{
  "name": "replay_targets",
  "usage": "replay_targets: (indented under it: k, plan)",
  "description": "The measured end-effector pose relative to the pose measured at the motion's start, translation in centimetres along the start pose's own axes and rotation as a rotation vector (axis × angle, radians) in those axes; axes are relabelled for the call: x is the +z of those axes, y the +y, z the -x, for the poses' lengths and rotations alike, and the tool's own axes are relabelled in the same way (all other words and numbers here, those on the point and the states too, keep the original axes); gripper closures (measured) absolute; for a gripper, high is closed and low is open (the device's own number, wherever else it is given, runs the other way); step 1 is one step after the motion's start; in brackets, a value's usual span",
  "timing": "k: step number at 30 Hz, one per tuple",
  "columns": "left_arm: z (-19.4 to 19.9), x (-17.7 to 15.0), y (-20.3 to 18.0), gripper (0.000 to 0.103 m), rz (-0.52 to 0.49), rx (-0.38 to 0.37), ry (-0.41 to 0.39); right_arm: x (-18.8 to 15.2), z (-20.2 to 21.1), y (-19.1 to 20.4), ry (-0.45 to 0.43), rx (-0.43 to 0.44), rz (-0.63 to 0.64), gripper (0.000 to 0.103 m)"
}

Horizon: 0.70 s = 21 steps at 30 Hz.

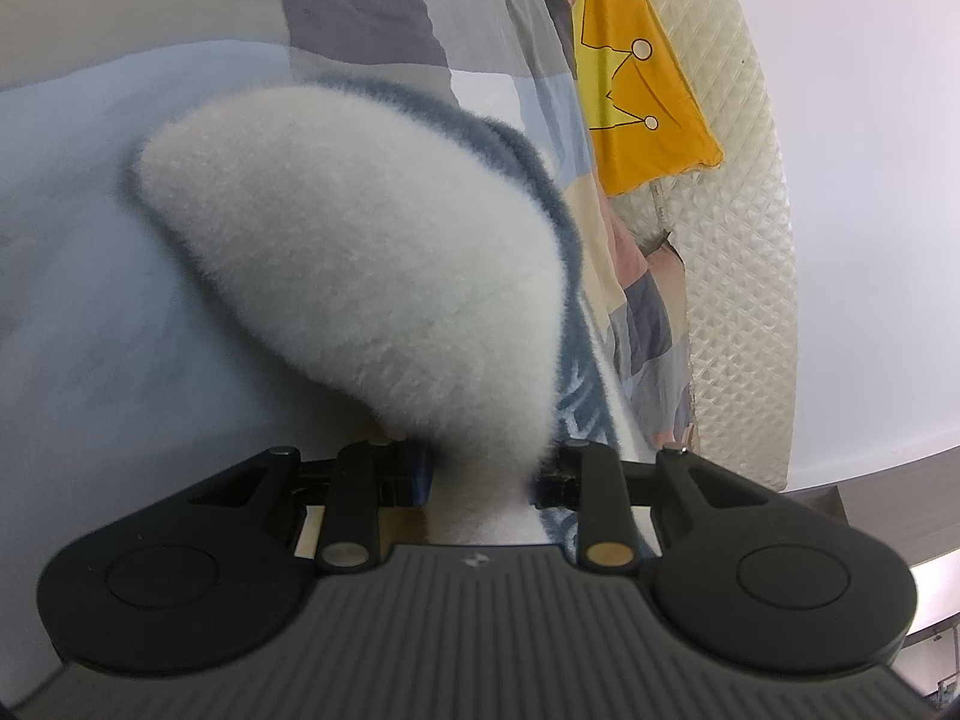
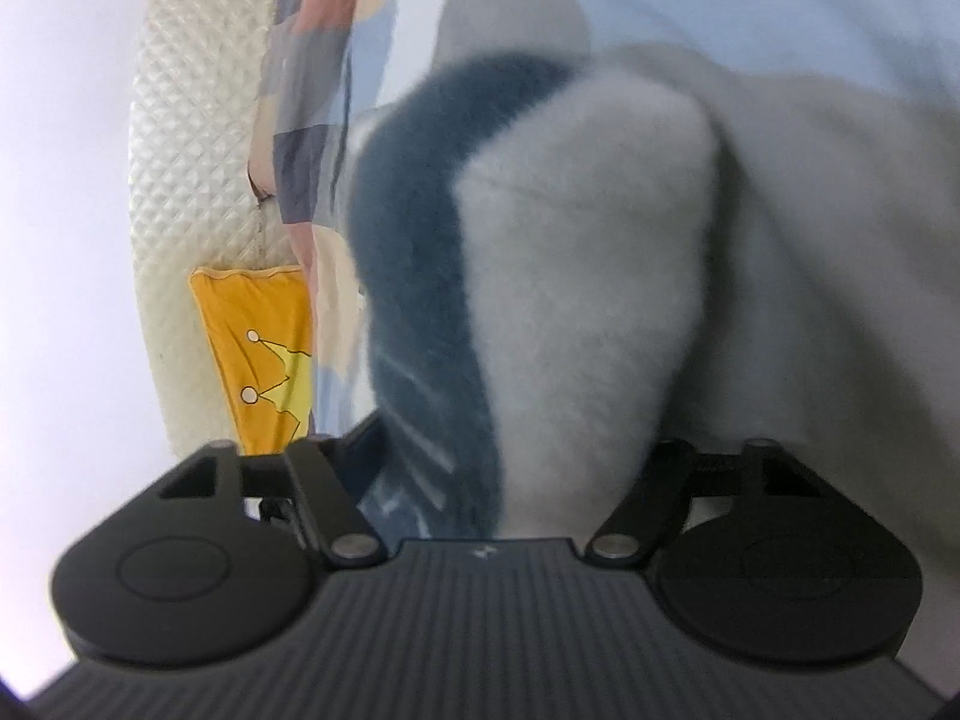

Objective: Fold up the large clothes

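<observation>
Between the two claws hangs a thick fleece garment [image 1: 360, 252], pale fluffy lining outward with a blue-grey outer face showing along its edge. It is lifted above the pale blue bed sheet [image 1: 72, 252] rather than lying flat on it, most likely so that a fold can be carried over without dragging.

In the left wrist view, the left claw [image 1: 480, 468] is pinched on a narrow neck of the fleece, and the cloth balloons out beyond the grip. In the right wrist view, the right claw [image 2: 498, 480] has a much fatter bunch of the same garment filling the space between its linkages. Its tips are buried in the pile, so the jaws look clamped on cloth, but this is a judgement, not a clear sight.

Each claw takes a separate part of the garment, which suits spreading an edge taut. Both cameras see the scene rolled sideways, so the wrists seem turned over.

Beyond lie a patchwork quilt [image 1: 372, 6], a yellow cushion [image 1: 648, 96] with a crown drawing, and a quilted cream headboard [image 1: 738, 276].
</observation>
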<state>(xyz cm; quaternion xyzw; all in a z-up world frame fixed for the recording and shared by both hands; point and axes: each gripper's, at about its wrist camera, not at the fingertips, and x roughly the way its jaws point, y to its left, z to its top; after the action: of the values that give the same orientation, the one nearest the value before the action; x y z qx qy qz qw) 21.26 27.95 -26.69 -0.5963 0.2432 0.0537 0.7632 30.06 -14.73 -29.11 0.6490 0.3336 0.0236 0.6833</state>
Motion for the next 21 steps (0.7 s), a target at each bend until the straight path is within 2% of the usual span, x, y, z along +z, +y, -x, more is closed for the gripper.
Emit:
replay_targets:
  k: [4, 7, 11, 14, 21]
  plan:
    - [0.3, 0.4, -1.0, 0.075, -0.009, 0.010, 0.007, 0.3, 0.9, 1.9, 0.017, 0.011, 0.079, 0.057]
    - [1.1, 0.6, -2.8, 0.080, -0.020, 0.038, 0.010, 1.0, 2.2, 3.2, 0.042, 0.052, 0.094, 0.061]
    - [2.3, 0.3, -7.0, 0.085, -0.085, 0.033, 0.012, 2.2, 5.1, 5.1, 0.036, 0.101, 0.147, 0.063]
    - [2.5, -0.5, -10.0, 0.087, -0.111, 0.014, 0.043, 3.7, 7.6, 7.1, 0.013, 0.133, 0.184, 0.063]
    - [-0.5, -4.2, -17.1, 0.087, -0.168, -0.024, 0.136, 9.6, 12.7, 11.3, -0.059, 0.163, 0.254, 0.063]
